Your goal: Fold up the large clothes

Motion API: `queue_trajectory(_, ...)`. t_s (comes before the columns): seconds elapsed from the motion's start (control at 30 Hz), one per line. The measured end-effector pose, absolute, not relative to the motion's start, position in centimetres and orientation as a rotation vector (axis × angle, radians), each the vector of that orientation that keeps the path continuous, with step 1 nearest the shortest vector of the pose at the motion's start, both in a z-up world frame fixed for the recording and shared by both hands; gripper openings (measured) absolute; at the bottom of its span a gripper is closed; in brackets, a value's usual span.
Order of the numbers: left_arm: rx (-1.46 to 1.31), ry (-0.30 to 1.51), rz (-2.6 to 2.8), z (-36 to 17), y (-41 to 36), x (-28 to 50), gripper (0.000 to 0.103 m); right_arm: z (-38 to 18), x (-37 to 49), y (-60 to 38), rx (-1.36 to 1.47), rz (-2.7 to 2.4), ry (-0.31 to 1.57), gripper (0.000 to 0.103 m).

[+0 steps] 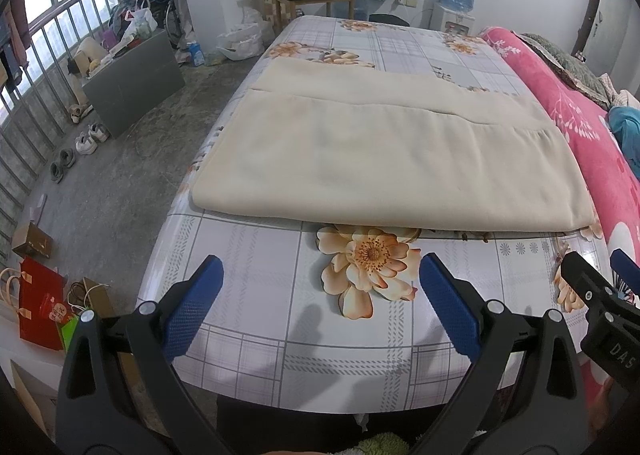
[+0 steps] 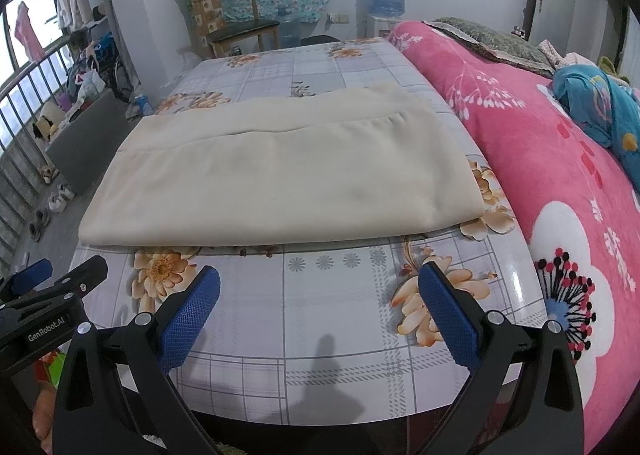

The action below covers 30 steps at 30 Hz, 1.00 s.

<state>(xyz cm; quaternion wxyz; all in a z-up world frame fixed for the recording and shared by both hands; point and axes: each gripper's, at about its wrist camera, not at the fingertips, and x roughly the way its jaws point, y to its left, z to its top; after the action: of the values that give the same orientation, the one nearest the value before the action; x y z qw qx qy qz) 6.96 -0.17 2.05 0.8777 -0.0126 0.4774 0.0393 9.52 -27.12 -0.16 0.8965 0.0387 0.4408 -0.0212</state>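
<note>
Where glossy tablecloth (image 1: pixel 280 335) shines, soft rectangular cloth (image 1: pixel 380 159).

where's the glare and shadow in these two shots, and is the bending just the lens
Left wrist view: soft shadows of the open left gripper on the tablecloth, bright window at left, straight edges bowed by fisheye. Right wrist view: white glare streaks on the tablecloth's right edge, shadows below the open right gripper, cream cloth sharp, corners vignetted black.

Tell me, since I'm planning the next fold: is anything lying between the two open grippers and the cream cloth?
Nothing visible. Only bare flowered tablecloth lies between the left gripper, the right gripper and the near edge of the cream cloth.
</note>
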Motion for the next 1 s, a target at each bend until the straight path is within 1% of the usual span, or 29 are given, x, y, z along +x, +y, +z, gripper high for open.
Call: queue_trajectory(1.0, -0.033, 0.997, 0.084, 2.37, -0.14, 7.13, 0.095, -0.3, 9.73, -27.18, 0.074, -0.035, 0.92, 0.097)
